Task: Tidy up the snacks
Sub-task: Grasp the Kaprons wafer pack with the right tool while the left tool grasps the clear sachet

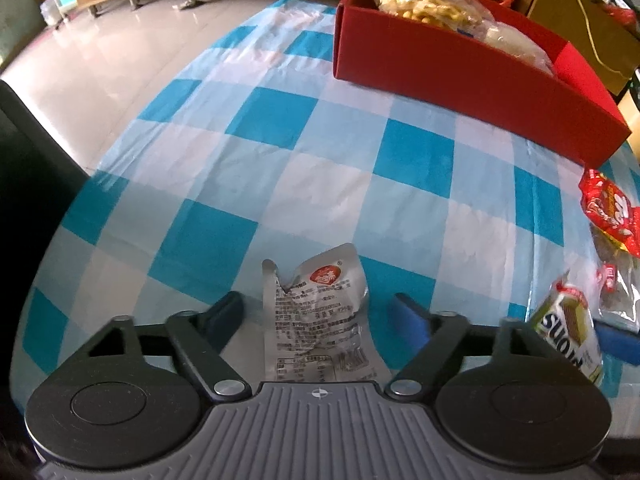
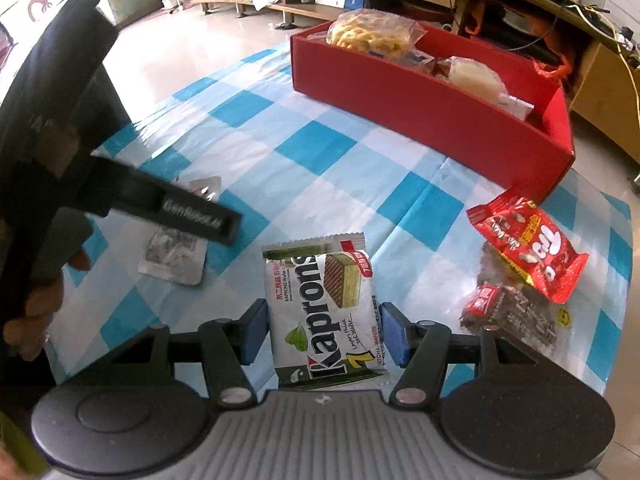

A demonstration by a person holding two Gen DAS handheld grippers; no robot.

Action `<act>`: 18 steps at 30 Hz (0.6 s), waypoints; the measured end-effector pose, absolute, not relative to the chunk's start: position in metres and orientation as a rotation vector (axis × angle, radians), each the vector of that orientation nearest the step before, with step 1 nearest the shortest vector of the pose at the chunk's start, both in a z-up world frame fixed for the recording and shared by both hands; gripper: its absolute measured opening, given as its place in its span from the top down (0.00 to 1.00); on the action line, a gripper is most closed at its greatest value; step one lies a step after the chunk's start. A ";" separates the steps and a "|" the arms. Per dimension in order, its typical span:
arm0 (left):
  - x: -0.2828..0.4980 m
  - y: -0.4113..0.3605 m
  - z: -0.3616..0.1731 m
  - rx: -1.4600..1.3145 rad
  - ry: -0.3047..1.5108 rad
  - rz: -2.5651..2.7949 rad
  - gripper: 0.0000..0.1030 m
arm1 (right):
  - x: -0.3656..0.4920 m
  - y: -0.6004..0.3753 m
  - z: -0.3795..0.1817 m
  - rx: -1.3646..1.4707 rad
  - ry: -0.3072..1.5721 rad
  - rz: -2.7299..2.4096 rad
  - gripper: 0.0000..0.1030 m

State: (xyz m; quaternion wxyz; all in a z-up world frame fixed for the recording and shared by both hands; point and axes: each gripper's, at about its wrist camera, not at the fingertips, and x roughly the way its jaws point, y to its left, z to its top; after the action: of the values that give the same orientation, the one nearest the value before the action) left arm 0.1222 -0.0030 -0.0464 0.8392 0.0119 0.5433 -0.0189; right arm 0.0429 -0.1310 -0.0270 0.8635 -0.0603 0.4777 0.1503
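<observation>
A table covered with a blue-and-white checked cloth stands on a pale tiled floor, with low wooden shelving and cardboard boxes along the far wall. At the far side of the cloth sits a long red box, open at the top; inside it lie a clear bag of yellow snacks at the left end and a pale wrapped item further to the right. The left gripper points steeply down at the cloth, and a crumpled silver packet lies between its blue-padded fingers; gaps show on both sides of the packet, so the pads do not press on it and the jaws stand apart around it. In the right wrist view a hand holds this gripper by its black body at the left edge, above the same silver packet. The right gripper has a green-and-white wafer packet between its fingers; the blue pads sit right at the packet's two long edges, but whether they squeeze it or only flank it cannot be told. To the right of the wafer packet, near the box's near corner, a red snack bag lies partly over a dark clear-wrapped packet with a small red label.
</observation>
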 end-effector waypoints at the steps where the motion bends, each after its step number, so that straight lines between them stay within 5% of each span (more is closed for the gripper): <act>1: 0.122 -0.003 -0.045 0.026 1.143 -0.047 0.35 | 0.045 -0.132 -0.026 -0.122 0.997 0.312 0.43; 18: 0.117 -0.021 -0.029 0.036 1.079 -0.118 0.39 | 0.054 -0.150 -0.012 -0.073 0.947 0.251 0.43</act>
State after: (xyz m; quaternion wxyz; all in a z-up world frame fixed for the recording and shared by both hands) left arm 0.1170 -0.0214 -0.0291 0.8562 0.0173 0.5133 -0.0562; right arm 0.0538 -0.1500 -0.0116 0.8819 -0.0350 0.4545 0.1203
